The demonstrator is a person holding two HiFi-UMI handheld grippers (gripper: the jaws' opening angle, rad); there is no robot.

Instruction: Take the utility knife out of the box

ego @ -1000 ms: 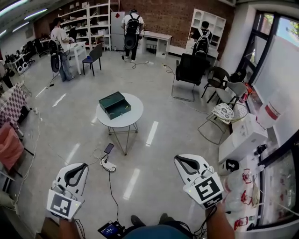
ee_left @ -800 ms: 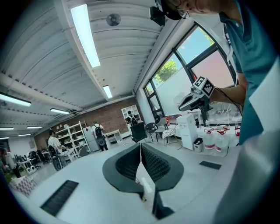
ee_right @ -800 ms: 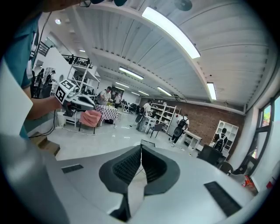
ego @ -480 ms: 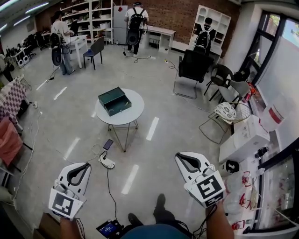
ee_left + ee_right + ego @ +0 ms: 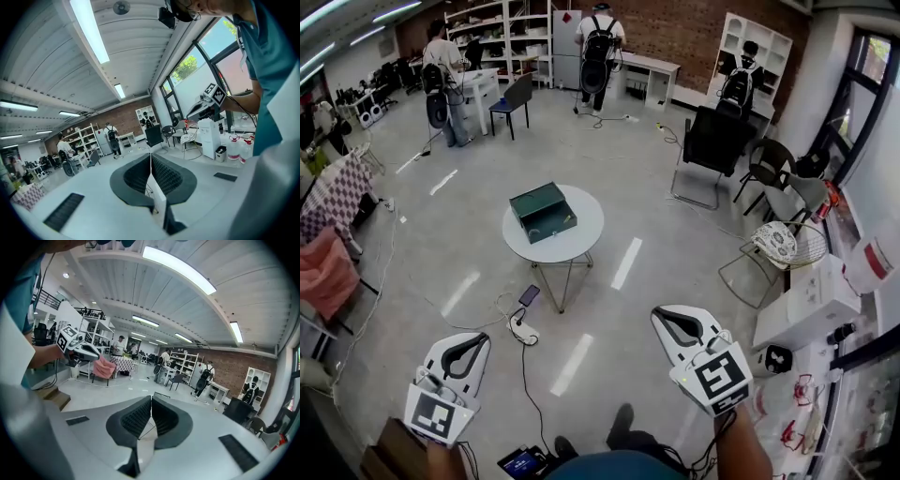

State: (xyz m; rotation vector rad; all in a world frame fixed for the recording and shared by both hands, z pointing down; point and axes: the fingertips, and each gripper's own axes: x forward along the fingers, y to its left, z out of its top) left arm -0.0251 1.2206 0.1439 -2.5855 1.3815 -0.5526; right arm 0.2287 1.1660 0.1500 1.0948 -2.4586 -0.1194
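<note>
A dark green box [image 5: 543,212] lies closed on a small round white table [image 5: 582,243] in the middle of the room, well ahead of me. No utility knife shows. In the head view, my left gripper [image 5: 475,340] is at the lower left, its jaws together and empty. At the lower right my right gripper [image 5: 665,318] is the same. Both hang over the floor, far short of the table. The left gripper view has its pads [image 5: 150,155] closed with nothing between them. The right gripper view shows the same of its own pads [image 5: 151,398].
A power strip [image 5: 523,330] and a phone [image 5: 530,295] lie on the floor with cables before the table. A black chair [image 5: 711,142], wire chairs [image 5: 782,245] and white boxes [image 5: 812,302] line the right. Pink-draped furniture [image 5: 324,273] stands left. People stand at the back shelves.
The table with the box has come a little nearer and shifted right in the head view as I walk toward it. Both grippers stay shut and in the same spots in the view.
</note>
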